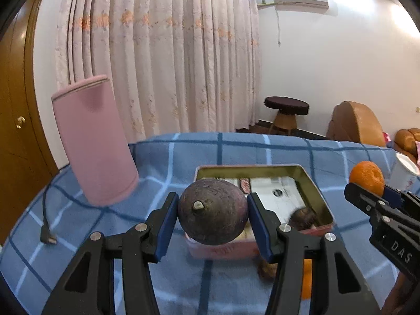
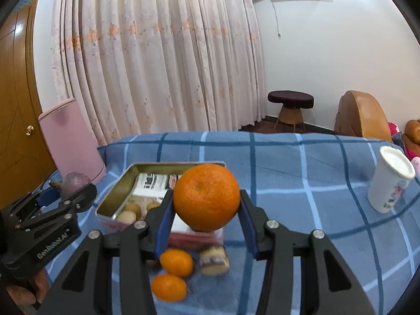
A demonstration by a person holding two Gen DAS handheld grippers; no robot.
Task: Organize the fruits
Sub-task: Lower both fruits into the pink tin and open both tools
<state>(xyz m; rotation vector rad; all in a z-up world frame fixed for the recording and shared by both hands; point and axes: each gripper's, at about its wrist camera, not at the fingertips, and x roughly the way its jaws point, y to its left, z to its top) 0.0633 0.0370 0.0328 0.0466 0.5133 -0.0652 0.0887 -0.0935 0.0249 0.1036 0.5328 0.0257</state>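
left gripper (image 1: 212,216) clamps purple fruit (image 1: 213,211) | right gripper (image 2: 207,210) clamps orange (image 2: 206,197) | tin (image 1: 309,183) lies below, just ahead of both | left nearer

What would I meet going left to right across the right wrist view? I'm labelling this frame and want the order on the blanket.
Pink cylinder → purple fruit in the left gripper → tin → orange → white cup.

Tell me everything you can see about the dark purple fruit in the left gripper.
The purple fruit is round, dark and matte, with a short pale stem stub facing the camera. The left gripper holds it clear of the blue checked cloth, one blue pad on each side. Nothing else touches it. Behind it is the open tin.
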